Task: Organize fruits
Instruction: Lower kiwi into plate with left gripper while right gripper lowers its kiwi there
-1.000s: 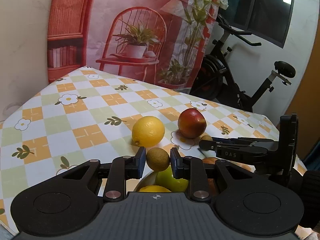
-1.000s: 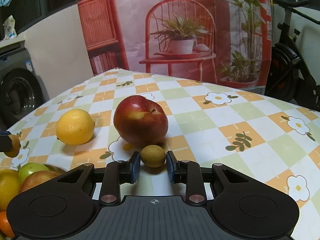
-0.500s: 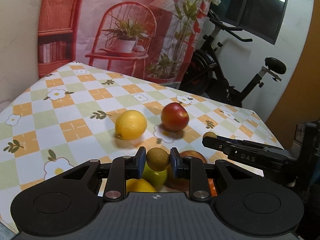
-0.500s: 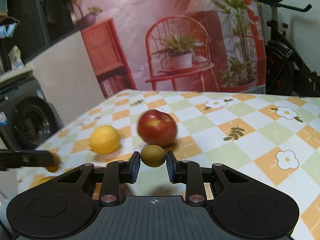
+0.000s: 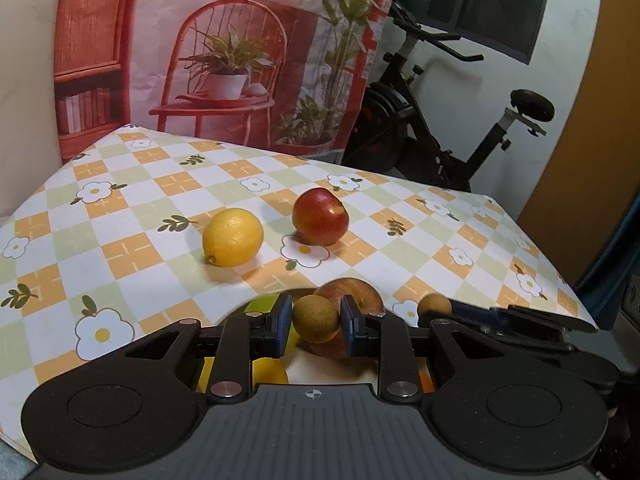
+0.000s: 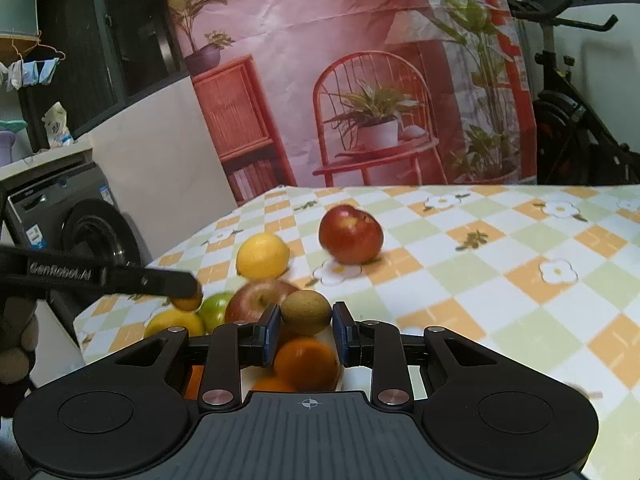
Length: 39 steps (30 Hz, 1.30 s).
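Observation:
My left gripper (image 5: 316, 319) is shut on a small brown-green fruit (image 5: 316, 318) and holds it above a plate of fruit (image 5: 296, 368) at the table's near edge. My right gripper (image 6: 306, 314) is shut on a second small brown-green fruit (image 6: 306, 312), also above the plate, over oranges (image 6: 306, 362) and a red apple (image 6: 258, 302). A lemon (image 5: 233, 237) and a red apple (image 5: 320, 216) lie on the checked tablecloth. The right gripper also shows in the left wrist view (image 5: 436, 306), and the left gripper in the right wrist view (image 6: 188, 298).
The plate also holds a green fruit (image 6: 214, 310) and a yellow fruit (image 6: 174, 322). An exercise bike (image 5: 440, 128) stands behind the table at the right. A washing machine (image 6: 68, 224) stands to the left. A printed backdrop (image 5: 224, 48) hangs behind.
Both grippers have drawn back from the tabletop with their small fruits and now hang over the plate. The right gripper lifted its fruit off the cloth beside the red apple.

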Each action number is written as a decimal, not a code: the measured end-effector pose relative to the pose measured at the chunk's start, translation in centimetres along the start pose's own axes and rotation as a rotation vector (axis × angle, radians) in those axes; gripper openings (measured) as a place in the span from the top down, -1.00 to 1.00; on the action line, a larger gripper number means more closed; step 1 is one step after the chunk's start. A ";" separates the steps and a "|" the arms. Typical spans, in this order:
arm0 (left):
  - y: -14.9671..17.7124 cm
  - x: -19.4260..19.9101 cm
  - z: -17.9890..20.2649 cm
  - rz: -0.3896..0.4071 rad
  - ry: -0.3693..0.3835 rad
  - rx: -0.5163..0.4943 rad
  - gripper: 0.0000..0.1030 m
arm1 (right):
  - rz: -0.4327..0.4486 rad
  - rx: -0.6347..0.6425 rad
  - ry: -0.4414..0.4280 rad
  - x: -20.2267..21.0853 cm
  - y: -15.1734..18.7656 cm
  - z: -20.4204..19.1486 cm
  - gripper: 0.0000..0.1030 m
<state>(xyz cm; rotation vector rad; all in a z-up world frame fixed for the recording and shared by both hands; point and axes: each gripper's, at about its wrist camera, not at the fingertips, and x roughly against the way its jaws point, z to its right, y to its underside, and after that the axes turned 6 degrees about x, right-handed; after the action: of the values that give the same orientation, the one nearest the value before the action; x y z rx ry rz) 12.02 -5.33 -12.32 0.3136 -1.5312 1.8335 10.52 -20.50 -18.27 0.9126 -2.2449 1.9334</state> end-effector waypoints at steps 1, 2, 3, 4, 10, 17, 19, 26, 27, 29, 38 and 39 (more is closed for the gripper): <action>0.1 0.1 0.1 -0.002 0.002 -0.002 0.46 | -0.003 0.001 0.000 0.2 0.2 -0.1 0.50; 0.1 0.2 0.1 -0.004 0.004 -0.002 0.46 | -0.006 0.003 0.003 0.5 0.5 -0.2 0.50; 0.2 0.2 0.1 -0.006 0.005 -0.004 0.46 | -0.007 0.005 0.005 0.6 0.7 -0.3 0.50; 0.4 0.2 0.1 -0.009 0.003 -0.005 0.46 | -0.006 0.006 0.009 0.8 0.8 -0.4 0.50; 0.8 0.0 -0.4 -0.034 -0.004 0.009 0.46 | -0.003 -0.008 0.017 0.9 1.0 -0.3 0.50; 1.0 -0.4 -0.7 -0.052 0.002 0.021 0.46 | -0.023 0.025 -0.019 0.7 1.3 -1.3 0.50; 0.9 -0.2 -0.7 -0.049 0.004 0.019 0.46 | -0.028 0.029 -0.029 1.0 1.4 -1.5 0.50; 1.4 1.4 -0.6 -0.073 0.052 -0.003 0.46 | -0.056 0.030 -0.050 2.7 1.8 -1.8 0.50; 1.5 1.7 -0.5 -0.076 0.060 -0.009 0.46 | -0.061 0.034 -0.055 2.8 1.9 -1.9 0.50; 1.8 2.0 -0.2 -0.081 0.074 -0.023 0.46 | -0.073 0.046 -0.067 3.1 2.1 -2.3 0.50; 2.3 2.1 -0.1 -0.101 0.095 -0.028 0.46 | -0.123 0.063 -0.102 3.0 2.5 -3.1 0.50; 2.3 2.0 -0.2 -0.102 0.093 -0.025 0.46 | -0.126 0.061 -0.101 3.0 2.5 -3.1 0.50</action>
<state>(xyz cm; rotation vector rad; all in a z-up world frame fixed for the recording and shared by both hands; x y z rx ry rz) 9.12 -4.52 -12.90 0.2857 -1.4465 1.7246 5.91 -18.77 -18.63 1.1551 -2.1319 1.9521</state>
